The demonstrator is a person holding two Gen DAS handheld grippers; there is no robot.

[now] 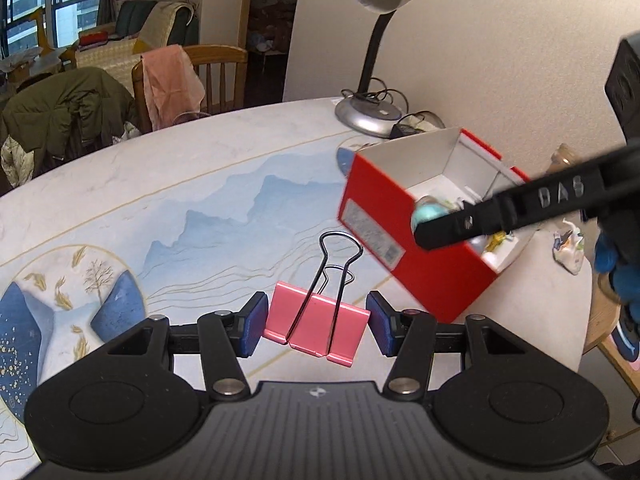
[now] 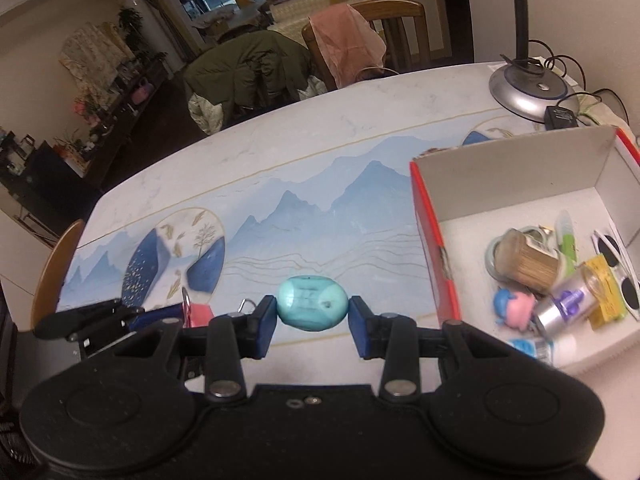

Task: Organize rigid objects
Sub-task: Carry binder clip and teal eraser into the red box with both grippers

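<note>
Right gripper [image 2: 313,320] fingers clenching teal egg-shaped object [image 2: 313,309], red box [image 2: 434,240] lying rightward, nearer; left gripper [image 1: 317,326] fingers pinching pink binder clip [image 1: 316,330].

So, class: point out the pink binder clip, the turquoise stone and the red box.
pink binder clip [image 1: 316,326], left wrist view, on its pink body.
turquoise stone [image 2: 313,303], right wrist view, on its middle.
red box [image 2: 520,184], right wrist view, on its white inner wall.
</note>
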